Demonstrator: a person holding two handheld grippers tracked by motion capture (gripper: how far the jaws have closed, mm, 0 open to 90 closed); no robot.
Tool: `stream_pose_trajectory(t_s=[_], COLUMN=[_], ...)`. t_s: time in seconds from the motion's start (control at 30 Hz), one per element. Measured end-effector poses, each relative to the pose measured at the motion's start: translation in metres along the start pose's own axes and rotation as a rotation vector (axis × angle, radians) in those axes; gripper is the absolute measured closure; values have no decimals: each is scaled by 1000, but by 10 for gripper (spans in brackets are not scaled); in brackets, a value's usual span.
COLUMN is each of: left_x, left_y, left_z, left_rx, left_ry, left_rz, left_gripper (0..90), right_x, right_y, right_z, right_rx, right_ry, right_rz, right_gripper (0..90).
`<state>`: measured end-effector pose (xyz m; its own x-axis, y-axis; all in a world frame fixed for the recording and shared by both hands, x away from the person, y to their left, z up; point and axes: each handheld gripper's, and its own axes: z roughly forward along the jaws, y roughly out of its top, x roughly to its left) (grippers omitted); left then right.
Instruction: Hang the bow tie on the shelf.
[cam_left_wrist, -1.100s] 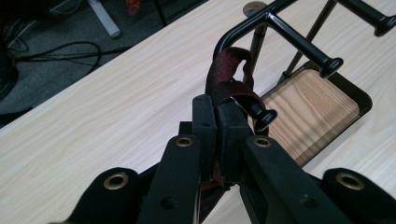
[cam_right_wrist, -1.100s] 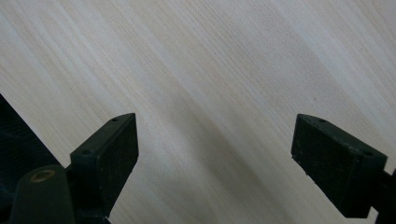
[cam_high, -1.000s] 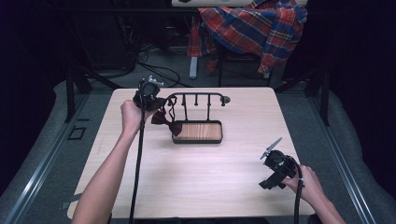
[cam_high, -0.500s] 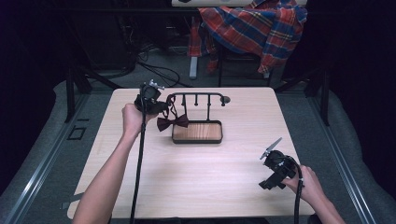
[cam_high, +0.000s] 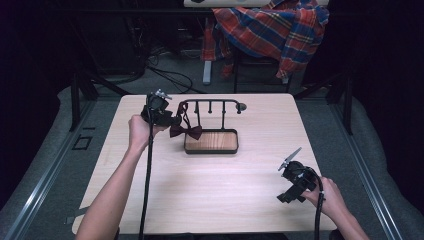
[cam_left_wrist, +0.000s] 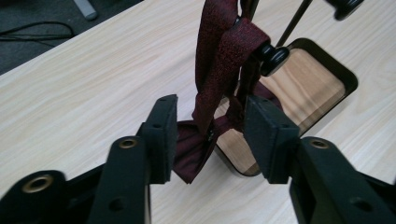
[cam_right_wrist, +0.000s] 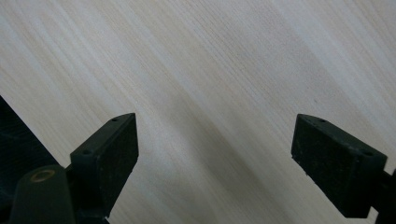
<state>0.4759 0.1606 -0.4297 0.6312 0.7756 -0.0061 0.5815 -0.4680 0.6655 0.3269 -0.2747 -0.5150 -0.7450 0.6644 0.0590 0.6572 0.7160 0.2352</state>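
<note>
A dark red bow tie (cam_left_wrist: 219, 88) hangs by its strap from a peg of the black rack (cam_high: 210, 104), over its wooden tray (cam_high: 211, 142). The left gripper (cam_left_wrist: 212, 135) straddles the strap, jaws parted, not pinching. The right gripper (cam_right_wrist: 215, 149) gapes wide and empty above the table (cam_high: 225, 185).

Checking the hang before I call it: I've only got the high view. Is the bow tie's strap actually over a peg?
Observer: Yes. In the left gripper view the strap loops over a black peg of the rack.
Operator: Left gripper let go?
Observer: Its jaws stand apart on either side of the strap; the left gripper is not pinching it.
Operator: Where's the bow?
Observer: The bow hangs at the near edge of the wooden tray.
Operator: Right gripper?
Observer: The right gripper is wide open over bare table, holding nothing.
</note>
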Motion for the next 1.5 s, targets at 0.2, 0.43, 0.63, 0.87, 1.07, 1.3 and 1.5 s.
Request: stream_pose_trajectory(t_s=[0.2,0.43,0.63,0.87,1.07,1.3,1.5], left_x=[-3,-6,-12,-21,-27,-37,-40], left_y=[-3,-10,-15,-27,-42,-70,-97], left_z=[-7,-16,-30,-46,-54,-57,-49], left_rx=[-22,-27,-33,-31,-12,34,108], left_ry=[9,6,14,22,22,21,32], left_rz=[-8,-4,16,45,53,61,48], left_gripper=[353,208,168,160,149,141,133], right_x=[-2,0,1,2,3,3,3], right_y=[-1,-1,0,0,0,0,1], right_z=[0,-1,-2,-2,-2,1,-1], right_rx=[9,2,-1,5,8,-5,26], right_ry=[-5,1,-7,-12,-11,1,-4], right_rz=[1,1,-7,-18,-21,-13,-35], right_gripper=[145,145,145,145,145,145,144])
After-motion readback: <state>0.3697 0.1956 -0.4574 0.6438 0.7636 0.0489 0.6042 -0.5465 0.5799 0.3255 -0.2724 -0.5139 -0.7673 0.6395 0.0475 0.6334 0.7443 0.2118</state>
